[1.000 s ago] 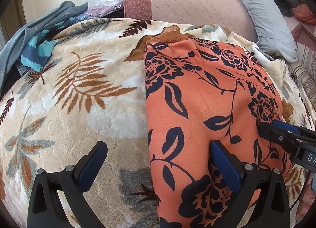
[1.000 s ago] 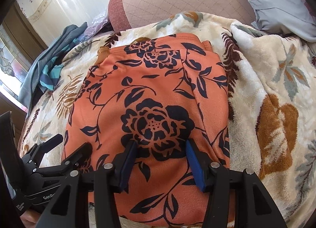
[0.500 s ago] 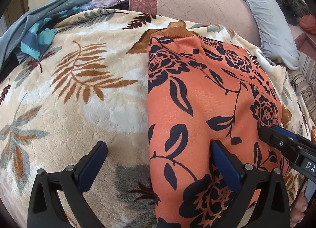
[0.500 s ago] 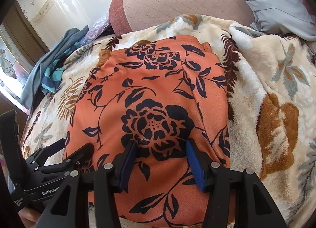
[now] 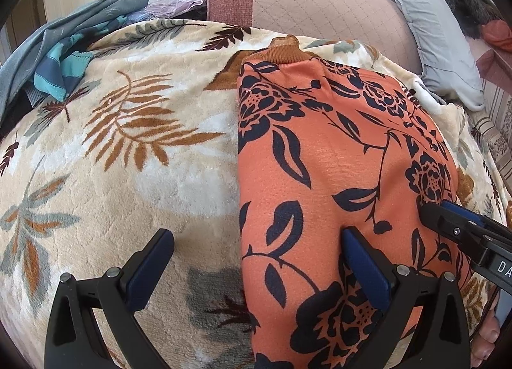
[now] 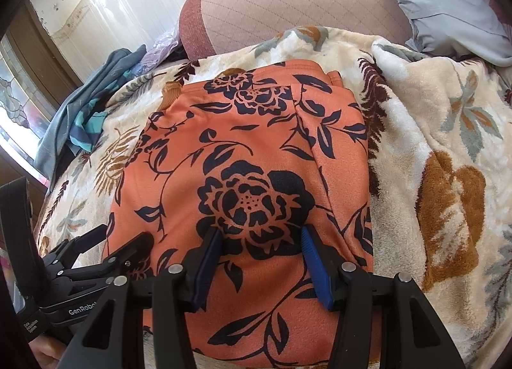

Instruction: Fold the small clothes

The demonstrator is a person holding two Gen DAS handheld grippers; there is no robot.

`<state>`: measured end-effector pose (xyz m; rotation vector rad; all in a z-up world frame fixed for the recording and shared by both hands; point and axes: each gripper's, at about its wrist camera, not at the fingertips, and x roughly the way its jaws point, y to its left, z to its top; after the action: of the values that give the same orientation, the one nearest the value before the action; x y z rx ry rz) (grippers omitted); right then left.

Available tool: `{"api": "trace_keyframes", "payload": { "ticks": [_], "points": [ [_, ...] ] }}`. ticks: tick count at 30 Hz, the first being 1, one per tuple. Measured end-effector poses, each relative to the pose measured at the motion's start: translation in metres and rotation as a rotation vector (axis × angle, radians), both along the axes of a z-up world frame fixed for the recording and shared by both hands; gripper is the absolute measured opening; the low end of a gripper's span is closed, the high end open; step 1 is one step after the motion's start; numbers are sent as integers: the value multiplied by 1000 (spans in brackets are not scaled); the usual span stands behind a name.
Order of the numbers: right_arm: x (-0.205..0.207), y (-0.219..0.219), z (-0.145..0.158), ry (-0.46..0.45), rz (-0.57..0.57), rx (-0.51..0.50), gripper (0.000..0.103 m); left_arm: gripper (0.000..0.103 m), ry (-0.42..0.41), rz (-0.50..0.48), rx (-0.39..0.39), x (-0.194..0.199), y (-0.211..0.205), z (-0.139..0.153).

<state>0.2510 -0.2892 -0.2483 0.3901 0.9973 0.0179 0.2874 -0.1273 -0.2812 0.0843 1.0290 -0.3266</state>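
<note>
Clothes pile (image 5: 60, 58): grey-blue and teal striped garments heaped at the far left edge of the blanket, well apart from both claws.
Blanket (image 5: 128, 158): cream plush with brown and grey leaf print, spread over the bed under everything else.
Left claw (image 5: 256, 260): jaws wide apart, gripping nothing; the left finger is over bare blanket, the right finger over the garment, so the jaws straddle the garment's left edge.
Garment (image 6: 243, 158): orange knit with a dark navy flower print, folded into a long rectangle and lying flat on the blanket; a brown ribbed cuff (image 5: 284, 51) pokes out at its far left corner.
Right claw (image 6: 260, 260): jaws apart, gripping nothing; both blue-padded fingers sit at the near end of the garment, either side of the large printed flower. Whether the pads touch the cloth cannot be told.
Cushion (image 6: 288, 1): pink quilted bolster with a red end, beyond the garment.
Pillow (image 6: 448, 7): grey, at the far right.
</note>
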Motion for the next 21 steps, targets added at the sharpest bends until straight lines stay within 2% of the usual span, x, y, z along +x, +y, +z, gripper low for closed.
{"api": "trace_keyframes", "payload": {
  "ticks": [12,18,21],
  "points": [
    [1,0,5,13,19,0,56,103,-5,-21,17,2,-1,4],
    [-2,-18,16,37,1,104,56,103,-26,-37,39,2,-4,7],
    [-6,-25,22,41,-21,110,56,103,-25,-36,37,2,-4,7]
  ]
}}
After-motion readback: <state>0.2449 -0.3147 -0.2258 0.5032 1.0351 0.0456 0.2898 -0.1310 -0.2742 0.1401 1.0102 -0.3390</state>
